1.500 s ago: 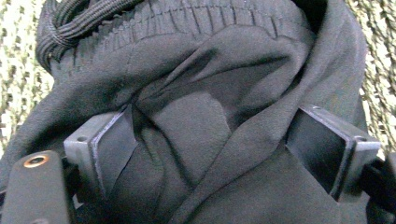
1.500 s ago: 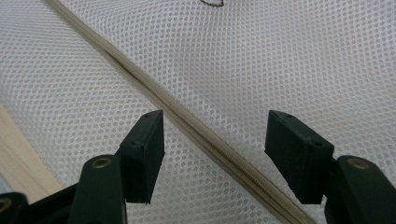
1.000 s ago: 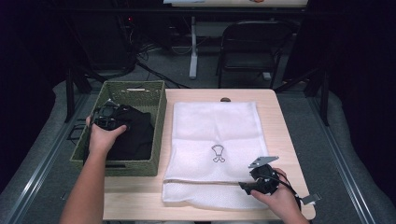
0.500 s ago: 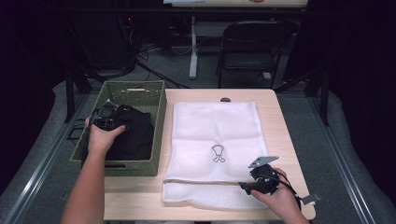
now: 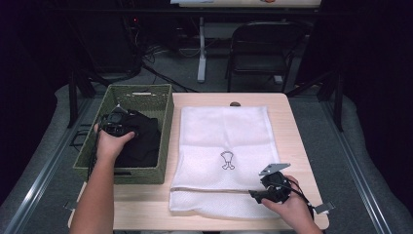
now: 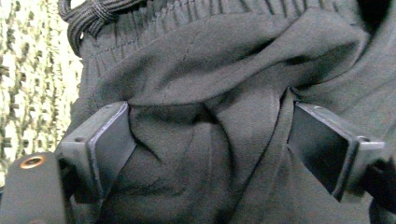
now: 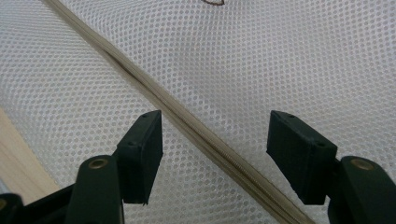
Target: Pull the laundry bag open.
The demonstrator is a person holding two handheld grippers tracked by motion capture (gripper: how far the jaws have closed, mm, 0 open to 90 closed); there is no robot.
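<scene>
A black garment [image 5: 143, 141] lies bunched in a green woven basket [image 5: 141, 89] at the table's left. My left gripper [image 5: 117, 127] is down in the basket on top of it. In the left gripper view the left gripper [image 6: 210, 126] is open, jaws wide, pressed into the black garment [image 6: 210, 60] with a fold of cloth bulging between them. A white mesh bag [image 5: 224, 131] lies flat on the table. My right gripper [image 5: 258, 195] is at its front right, and the right gripper [image 7: 215, 140] is open over the bag's zipper [image 7: 187, 123].
The wooden table [image 5: 287, 122] shows bare strips right of the bag and along the front edge. A black drawstring [image 6: 93, 14] lies at the garment's waistband, next to the basket wall [image 6: 28, 70]. A dark chair [image 5: 258, 48] stands beyond the table.
The left hand and its gripper have shifted slightly within the basket on the black garment. The right gripper has stayed at the bag's zipper.
</scene>
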